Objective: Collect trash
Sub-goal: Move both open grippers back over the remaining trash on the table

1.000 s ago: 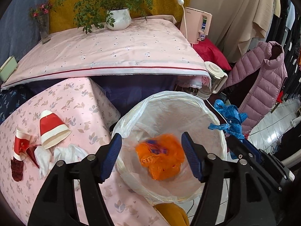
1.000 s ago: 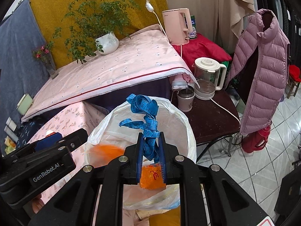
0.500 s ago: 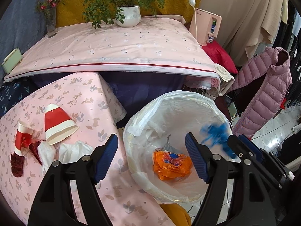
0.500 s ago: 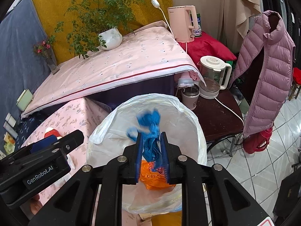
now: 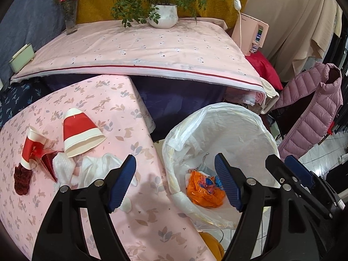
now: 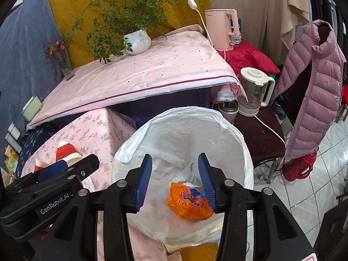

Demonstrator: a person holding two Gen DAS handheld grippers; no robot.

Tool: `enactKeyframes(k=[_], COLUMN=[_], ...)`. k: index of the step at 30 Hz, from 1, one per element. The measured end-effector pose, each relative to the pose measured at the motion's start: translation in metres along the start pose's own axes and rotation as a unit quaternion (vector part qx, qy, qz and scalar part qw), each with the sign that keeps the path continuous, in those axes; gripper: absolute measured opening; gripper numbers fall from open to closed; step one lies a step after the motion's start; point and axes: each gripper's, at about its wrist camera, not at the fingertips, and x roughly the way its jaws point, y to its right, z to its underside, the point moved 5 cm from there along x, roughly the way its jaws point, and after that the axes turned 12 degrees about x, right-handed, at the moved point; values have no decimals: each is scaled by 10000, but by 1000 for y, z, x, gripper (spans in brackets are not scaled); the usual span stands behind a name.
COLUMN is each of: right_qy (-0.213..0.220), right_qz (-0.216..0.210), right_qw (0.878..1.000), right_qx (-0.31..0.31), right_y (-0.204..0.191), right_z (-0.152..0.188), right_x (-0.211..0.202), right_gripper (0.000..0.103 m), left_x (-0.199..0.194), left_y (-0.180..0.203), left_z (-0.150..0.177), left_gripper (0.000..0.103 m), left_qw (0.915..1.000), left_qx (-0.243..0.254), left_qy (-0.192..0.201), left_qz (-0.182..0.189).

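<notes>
— From here, can you tell what's in the bin (image 6: 245,152)?

— Only partly. The orange wrapper (image 6: 187,204) shows, but the right gripper (image 6: 175,183) covers its edge at three o'clock, and the blue scrap (image 5: 218,181) against it is mostly behind the left gripper (image 5: 174,182).

— And the bench (image 5: 141,217)?

— The crushed red cup (image 5: 32,148) overlaps something dark red (image 5: 21,179) at seven o'clock; too crumpled to name. The white tissue (image 5: 97,169) runs under the left gripper's finger.

— That yellow thing (image 5: 214,245) below the bin?

— Cut off by the bench's cloth and the gripper; can't tell what it is.
</notes>
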Motion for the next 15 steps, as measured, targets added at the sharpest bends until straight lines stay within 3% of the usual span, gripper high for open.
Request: enactKeyframes(k=[15], right_qy=[6], right_qz=[-133], right_qw=[9994], right_qx=[-333], right_y=[-39], right_z=[14], right_x=[-15], right_gripper=[50], left_x=[-18], left_y=[-40], left_z=[20], left_gripper=[71], left_qw=[9994], left_qx=[-324], left_qy=[41], left_qz=[-147])
